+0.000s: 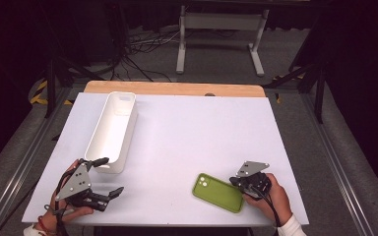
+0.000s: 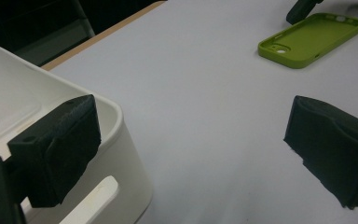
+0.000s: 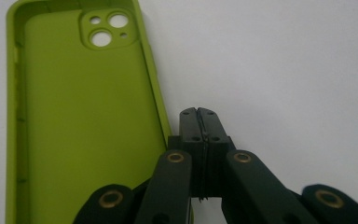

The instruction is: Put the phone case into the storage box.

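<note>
- Nearest the lens in the right gripper view, the right gripper (image 3: pixel 199 113) fills the lower middle of the frame, its two black jaws pressed flat together with only a thin seam between them and nothing caught in it.
- Just left of those closed tips lies the green phone case (image 3: pixel 81 116), open side up, its camera cutouts toward the top of the frame; the tips sit just beside its right long edge, and whether they touch the rim I cannot tell.
- From the high view, the same case (image 1: pixel 218 192) lies flat on the white table (image 1: pixel 202 132) at lower right of centre, tilted so its camera end points to the upper left of the frame.
- At lower right of that frame, the right gripper (image 1: pixel 237 182) is held in a hand (image 1: pixel 274 196) wearing a white sleeve, its tip at the case's right end.
- At lower left of the high view, the left gripper (image 1: pixel 106 178) is held with its jaws standing wide apart and nothing between them.
- Looking along the left gripper view, one black pad (image 2: pixel 60 149) hangs over the near corner of the white bin (image 2: pixel 121 154) and the other sits at the right edge above bare table.
- That long, narrow bin (image 1: pixel 112 130) stands in the left half of the table, running from the far edge toward the left gripper.
- Beyond the table's far edge, a strip of wooden board (image 1: pixel 174 88) shows at upper centre.
</note>
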Available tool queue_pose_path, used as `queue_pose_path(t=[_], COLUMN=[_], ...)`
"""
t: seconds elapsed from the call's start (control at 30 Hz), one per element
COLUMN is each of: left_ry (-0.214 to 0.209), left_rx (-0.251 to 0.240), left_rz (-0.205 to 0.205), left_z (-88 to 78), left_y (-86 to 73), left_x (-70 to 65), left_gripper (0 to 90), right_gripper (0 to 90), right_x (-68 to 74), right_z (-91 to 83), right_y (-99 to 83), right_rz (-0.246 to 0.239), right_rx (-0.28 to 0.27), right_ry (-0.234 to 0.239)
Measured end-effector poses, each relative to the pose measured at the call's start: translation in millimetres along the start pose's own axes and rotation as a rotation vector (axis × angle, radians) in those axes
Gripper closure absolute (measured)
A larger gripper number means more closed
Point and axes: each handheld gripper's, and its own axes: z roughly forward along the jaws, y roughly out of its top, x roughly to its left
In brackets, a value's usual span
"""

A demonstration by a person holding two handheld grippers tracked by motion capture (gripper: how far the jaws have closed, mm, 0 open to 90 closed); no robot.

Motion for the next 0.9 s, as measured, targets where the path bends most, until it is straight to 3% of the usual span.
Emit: queue_pose_path(t=[0.23, 0.43, 0.6, 0.9], left_ry=[0.001, 0.003, 0.004, 0.004], left_rx=[0.003, -0.006, -0.003, -0.002], left_rz=[0.000, -0.011, -0.001, 0.004], left_z=[-0.4, 0.2, -0.3, -0.5], left_y=[0.5, 0.5, 1.0, 2.1], left_x=[0.0, 0.6, -0.5, -1.1], left_gripper=[4.7, 4.9, 4.9, 4.9], right_gripper=[90.0, 90.0, 90.0, 90.0], right_x=[11.3, 15.7, 20.9, 18.3], right_z=[3.1, 5.1, 10.0, 8.7], right_y=[9.6, 13.4, 20.4, 25.6], right_rz=[-0.052, -0.055, -0.098, -0.086], right_rx=[0.007, -0.005, 0.012, -0.012], right_ry=[0.013, 0.029, 0.010, 0.008])
